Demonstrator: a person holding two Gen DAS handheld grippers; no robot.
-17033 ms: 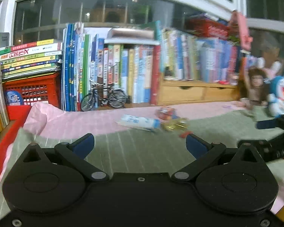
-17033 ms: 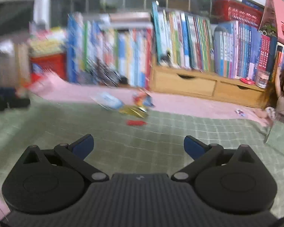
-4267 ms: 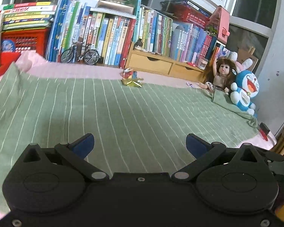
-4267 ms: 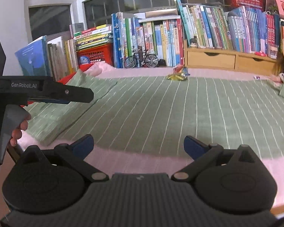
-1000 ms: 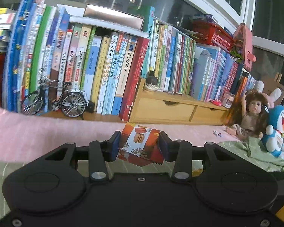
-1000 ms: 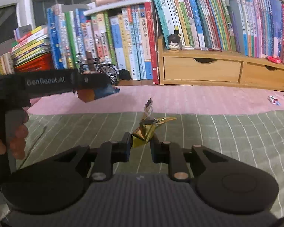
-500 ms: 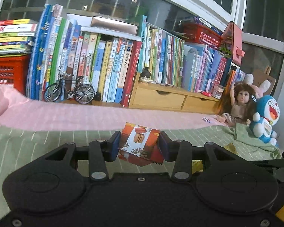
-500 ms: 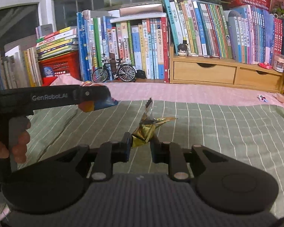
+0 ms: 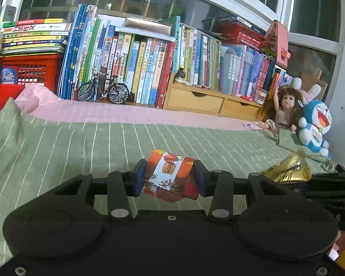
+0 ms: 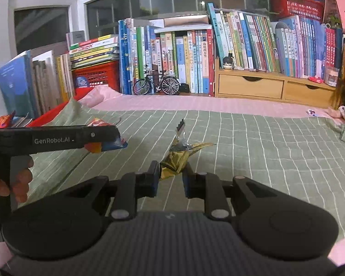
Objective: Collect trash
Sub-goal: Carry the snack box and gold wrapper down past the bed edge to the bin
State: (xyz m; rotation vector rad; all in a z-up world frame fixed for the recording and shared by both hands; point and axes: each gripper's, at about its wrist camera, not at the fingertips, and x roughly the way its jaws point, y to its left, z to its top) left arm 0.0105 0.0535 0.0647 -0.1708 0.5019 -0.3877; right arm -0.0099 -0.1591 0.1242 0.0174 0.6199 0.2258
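My left gripper (image 9: 170, 177) is shut on an orange snack wrapper (image 9: 170, 174) printed with macarons, held above the green striped bedspread (image 9: 80, 147). In the right wrist view the same left gripper (image 10: 108, 139) shows from the side at the left, the wrapper (image 10: 99, 146) poking out beneath it and a hand (image 10: 16, 184) on its handle. My right gripper (image 10: 171, 176) is shut on a crumpled gold foil wrapper (image 10: 177, 158). That foil (image 9: 287, 170) also appears at the right edge of the left wrist view.
A long row of books (image 9: 138, 69) and a red crate (image 9: 27, 73) line the far side, with a model bicycle (image 9: 103, 90) and wooden drawers (image 9: 209, 103) in front. A doll (image 9: 283, 110) and a blue plush toy (image 9: 315, 126) sit at the right. A pink sheet (image 9: 126, 115) borders the bedspread.
Both grippers have drawn back from the bookshelf with their wrappers still held; the books look smaller and more of the green bedspread shows ahead.
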